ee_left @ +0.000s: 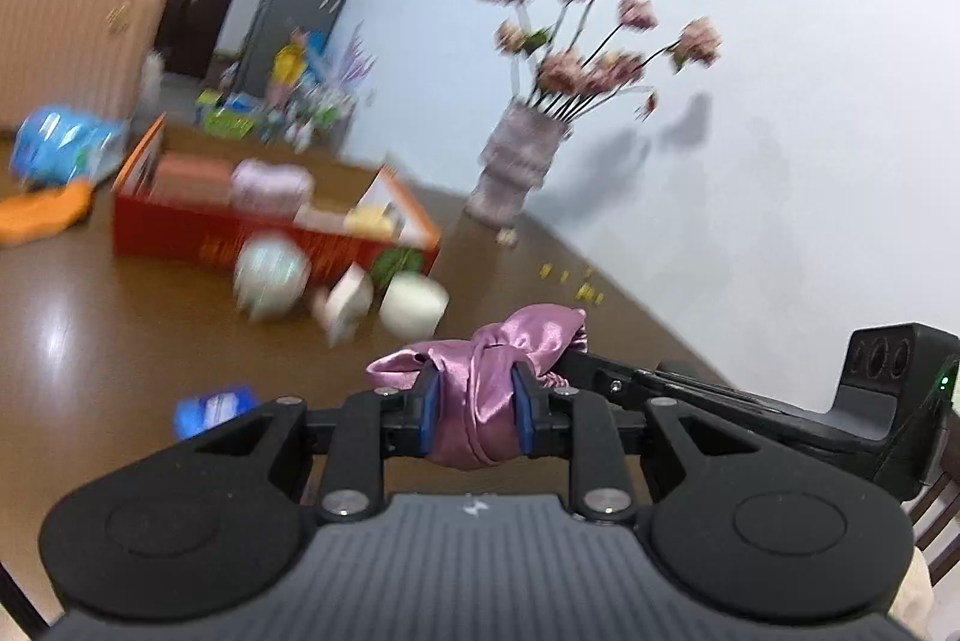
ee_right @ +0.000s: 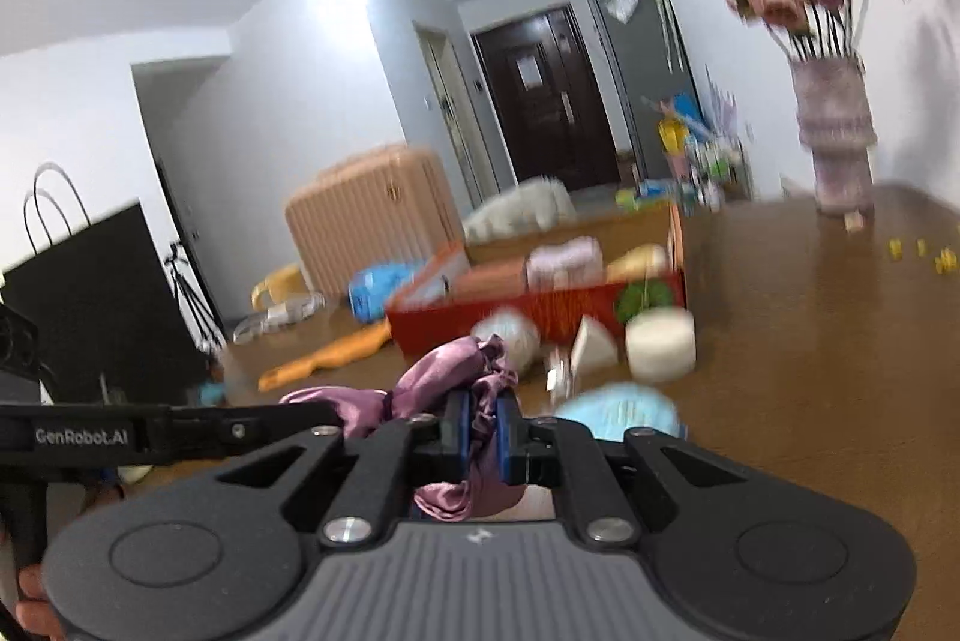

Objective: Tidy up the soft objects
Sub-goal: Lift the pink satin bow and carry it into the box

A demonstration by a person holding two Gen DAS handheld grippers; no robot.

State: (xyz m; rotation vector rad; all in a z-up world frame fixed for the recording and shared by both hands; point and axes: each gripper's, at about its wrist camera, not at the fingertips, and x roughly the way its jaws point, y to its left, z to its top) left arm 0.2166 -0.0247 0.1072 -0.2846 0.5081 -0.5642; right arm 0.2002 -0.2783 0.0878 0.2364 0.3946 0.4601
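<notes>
Here both claws, left claw (ee_left: 474, 398) and right claw (ee_right: 480, 422), clamp pink satin cloth (ee_left: 480, 371); background blurred.

The left wrist view looks forward along the left gripper (ee_left: 474, 404), tilted slightly down over the brown table (ee_left: 120, 341). It faces the far edge and the white wall. The right wrist view looks along the right gripper (ee_right: 480, 431), aimed across the same table toward the dark door (ee_right: 546, 95). Both cameras sit close behind their fingers. Both views share the red box (ee_left: 180, 227) (ee_right: 510, 317), the vase of flowers (ee_left: 516, 161) (ee_right: 834, 131), the peach suitcase (ee_left: 66, 41) (ee_right: 366, 215), and the pink satin cloth (ee_left: 480, 389) (ee_right: 432, 383).
</notes>
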